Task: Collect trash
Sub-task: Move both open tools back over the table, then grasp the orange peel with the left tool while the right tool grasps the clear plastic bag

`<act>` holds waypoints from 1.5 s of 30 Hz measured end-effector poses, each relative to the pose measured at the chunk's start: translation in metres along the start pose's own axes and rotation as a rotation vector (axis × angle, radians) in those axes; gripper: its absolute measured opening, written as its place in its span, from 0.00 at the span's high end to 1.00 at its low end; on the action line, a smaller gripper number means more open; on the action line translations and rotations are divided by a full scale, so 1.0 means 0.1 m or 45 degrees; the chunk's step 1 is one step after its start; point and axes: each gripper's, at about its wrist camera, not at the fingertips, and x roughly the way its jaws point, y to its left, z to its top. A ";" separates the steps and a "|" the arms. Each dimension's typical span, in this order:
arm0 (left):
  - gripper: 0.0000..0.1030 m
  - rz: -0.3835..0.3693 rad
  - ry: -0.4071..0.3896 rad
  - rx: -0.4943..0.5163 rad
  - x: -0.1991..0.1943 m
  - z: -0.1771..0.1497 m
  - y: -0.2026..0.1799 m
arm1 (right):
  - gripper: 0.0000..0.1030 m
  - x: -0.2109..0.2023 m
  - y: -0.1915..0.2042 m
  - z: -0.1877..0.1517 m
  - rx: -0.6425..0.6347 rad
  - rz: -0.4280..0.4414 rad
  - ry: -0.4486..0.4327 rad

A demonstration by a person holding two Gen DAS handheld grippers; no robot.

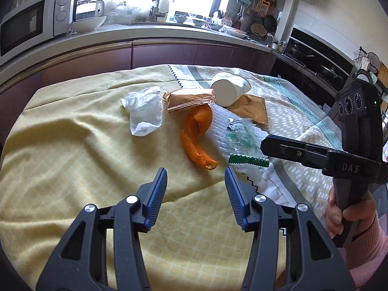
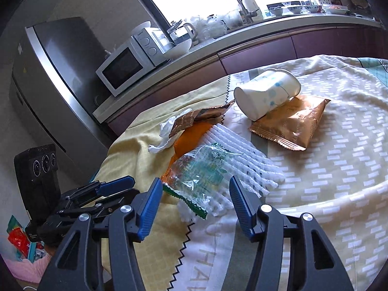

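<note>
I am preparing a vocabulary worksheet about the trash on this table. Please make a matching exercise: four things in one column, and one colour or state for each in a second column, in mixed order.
Things:
1. paper cup
2. peel
3. tissue
4. clear wrapper

Descriptions:
a. orange and curved
b. see-through, with a green zigzag edge
c. lying on its side
d. white and crumpled

Right pairs: 1-c, 2-a, 3-d, 4-b

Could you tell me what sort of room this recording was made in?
Most likely a home kitchen: a microwave stands on the counter, a fridge beside it, with a built-in oven at the far right.
</note>
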 end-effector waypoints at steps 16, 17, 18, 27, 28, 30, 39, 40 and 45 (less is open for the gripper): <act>0.69 -0.026 0.127 -0.058 0.40 0.15 0.03 | 0.61 0.13 -0.04 -0.04 0.034 0.072 0.035; 0.74 -0.033 0.128 -0.059 0.41 0.16 0.03 | 0.63 0.12 -0.05 -0.04 0.035 0.077 0.036; 0.77 -0.035 0.128 -0.061 0.42 0.16 0.02 | 0.64 0.12 -0.05 -0.05 0.035 0.079 0.036; 0.86 -0.045 0.101 -0.089 0.32 0.13 0.04 | 0.66 0.01 -0.06 -0.06 0.037 0.107 0.011; 0.86 -0.046 0.095 -0.090 0.29 0.12 0.05 | 0.67 -0.01 -0.05 -0.06 0.033 0.112 0.005; 0.86 -0.049 0.078 -0.087 0.21 0.10 0.06 | 0.67 -0.04 -0.02 -0.05 0.024 0.117 -0.004; 0.89 -0.050 0.021 -0.123 -0.28 -0.10 0.25 | 0.67 -0.13 0.09 -0.01 -0.015 0.153 -0.021; 0.89 -0.051 0.020 -0.135 -0.32 -0.14 0.29 | 0.67 -0.12 0.10 -0.01 -0.017 0.156 -0.020; 0.79 -0.014 0.027 -0.175 -0.42 -0.27 0.45 | 0.67 -0.07 0.13 -0.01 -0.021 0.168 -0.005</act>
